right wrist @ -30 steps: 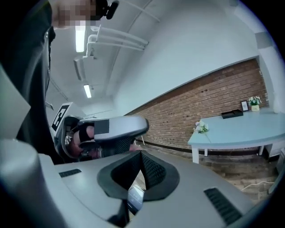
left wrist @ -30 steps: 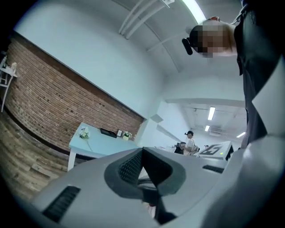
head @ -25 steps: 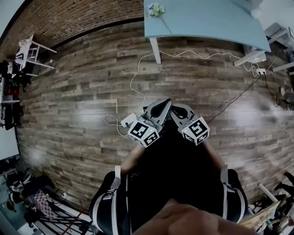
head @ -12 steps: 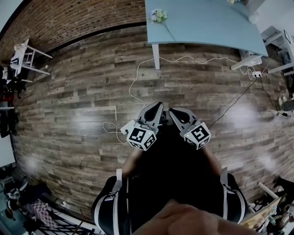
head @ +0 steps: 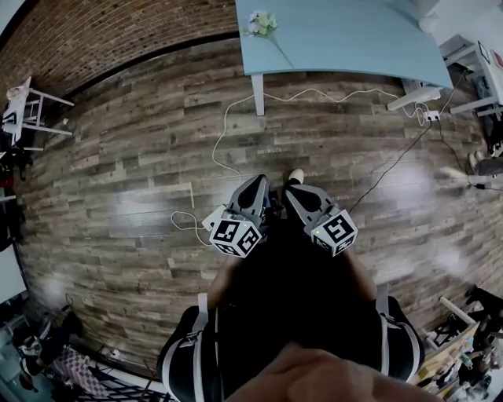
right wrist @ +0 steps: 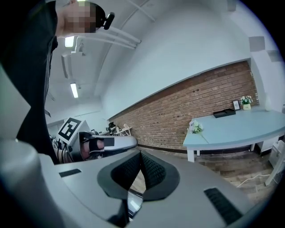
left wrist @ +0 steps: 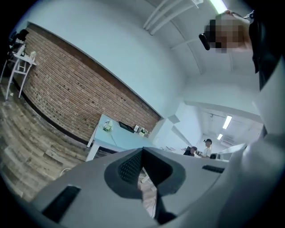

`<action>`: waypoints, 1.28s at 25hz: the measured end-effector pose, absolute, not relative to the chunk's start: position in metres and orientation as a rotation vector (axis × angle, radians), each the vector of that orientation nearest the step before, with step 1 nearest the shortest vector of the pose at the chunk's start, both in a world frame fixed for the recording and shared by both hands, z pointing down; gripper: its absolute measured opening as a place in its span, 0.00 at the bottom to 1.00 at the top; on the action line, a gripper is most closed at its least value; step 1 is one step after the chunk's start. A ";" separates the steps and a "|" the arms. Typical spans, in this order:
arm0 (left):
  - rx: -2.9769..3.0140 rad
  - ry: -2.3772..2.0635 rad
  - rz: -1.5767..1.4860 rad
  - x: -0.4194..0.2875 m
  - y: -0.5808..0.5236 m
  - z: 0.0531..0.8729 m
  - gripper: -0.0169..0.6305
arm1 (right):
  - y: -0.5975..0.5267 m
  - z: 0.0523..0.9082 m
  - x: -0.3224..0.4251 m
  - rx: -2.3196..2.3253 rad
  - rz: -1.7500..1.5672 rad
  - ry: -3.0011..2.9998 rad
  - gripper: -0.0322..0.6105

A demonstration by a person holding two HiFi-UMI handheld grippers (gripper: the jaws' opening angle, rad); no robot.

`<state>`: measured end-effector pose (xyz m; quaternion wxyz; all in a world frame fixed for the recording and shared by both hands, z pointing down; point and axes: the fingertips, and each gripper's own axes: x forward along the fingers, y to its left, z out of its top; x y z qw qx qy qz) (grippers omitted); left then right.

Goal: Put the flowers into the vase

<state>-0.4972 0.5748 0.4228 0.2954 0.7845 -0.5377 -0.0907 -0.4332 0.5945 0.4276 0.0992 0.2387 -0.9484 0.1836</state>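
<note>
An office-like lab with brick wall (head: pixel 118 31), plank floor (head: pixel 126 165), strip lights (right wrist: pixel 74 90).

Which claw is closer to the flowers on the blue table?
Left, but only just. In the head view the left claw lines up with the flowers; the right claw is beside it, further right. Both are far off across the wooden floor.

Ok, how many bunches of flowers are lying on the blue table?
1: the flowers lie at the left end of the table in the head view. More may be hidden where it runs out of frame.
</note>
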 end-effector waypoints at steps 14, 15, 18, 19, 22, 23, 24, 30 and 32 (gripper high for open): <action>1.964 -1.784 -0.264 -0.514 0.438 0.398 0.05 | 0.447 0.416 -0.435 0.515 0.415 -2.960 0.08; 1.951 -1.793 -0.277 -0.513 0.431 0.397 0.05 | 0.440 0.418 -0.433 0.518 0.424 -2.958 0.08; 1.973 -1.791 -0.244 -0.503 0.413 0.395 0.05 | 0.418 0.420 -0.429 0.527 0.474 -2.966 0.08; 1.977 -1.792 -0.232 -0.499 0.408 0.395 0.05 | 0.412 0.421 -0.427 0.521 0.481 -2.969 0.08; 1.973 -1.779 -0.211 -0.494 0.392 0.398 0.05 | 0.396 0.424 -0.425 0.509 0.486 -2.968 0.08; 1.980 -1.770 -0.201 -0.494 0.387 0.398 0.05 | 0.392 0.425 -0.424 0.514 0.499 -2.960 0.08; 1.987 -1.764 -0.192 -0.493 0.382 0.399 0.05 | 0.388 0.428 -0.424 0.521 0.514 -2.948 0.08; 2.000 -1.729 -0.214 -0.499 0.350 0.403 0.05 | 0.358 0.433 -0.432 0.550 0.549 -2.914 0.08; 1.988 -1.712 -0.233 -0.506 0.340 0.406 0.05 | 0.350 0.433 -0.440 0.555 0.552 -2.900 0.08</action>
